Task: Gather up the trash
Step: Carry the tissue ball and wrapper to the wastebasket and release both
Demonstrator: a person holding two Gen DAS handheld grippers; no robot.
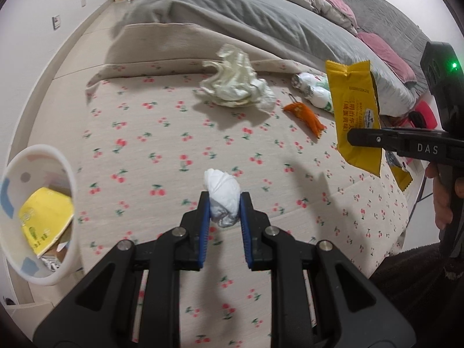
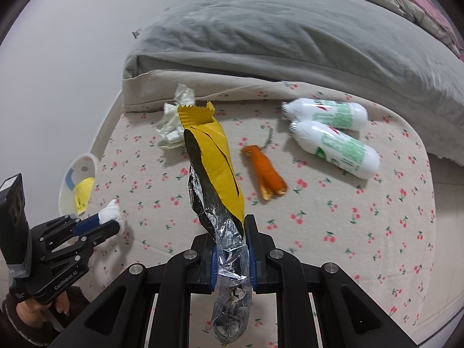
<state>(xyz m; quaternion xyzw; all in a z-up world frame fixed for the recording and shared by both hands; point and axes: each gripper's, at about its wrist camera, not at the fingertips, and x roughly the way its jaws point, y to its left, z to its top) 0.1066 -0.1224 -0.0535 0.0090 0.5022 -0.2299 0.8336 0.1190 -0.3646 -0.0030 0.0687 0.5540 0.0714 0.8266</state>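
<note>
My left gripper [image 1: 224, 203] is shut on a crumpled white tissue ball [image 1: 221, 192], held just above the cherry-print bed sheet [image 1: 162, 133]; the same gripper [image 2: 117, 221] and tissue ball [image 2: 110, 211] show at the lower left of the right wrist view. My right gripper [image 2: 232, 246] is shut on a torn yellow snack wrapper [image 2: 216, 156] with a silver foil lining, which stands up between its blue pads. In the left wrist view that wrapper [image 1: 358, 110] hangs from the right gripper [image 1: 355, 139] at the right. A white bin [image 1: 37, 223] holding yellow packaging sits beside the bed at the left.
On the sheet lie a crumpled pale plastic bag [image 1: 236, 82], an orange fabric piece [image 2: 265, 174] and two white bottles [image 2: 333, 129] with green labels. A grey duvet [image 2: 290, 37] is heaped behind them. A person's hand [image 2: 34, 308] grips the left handle.
</note>
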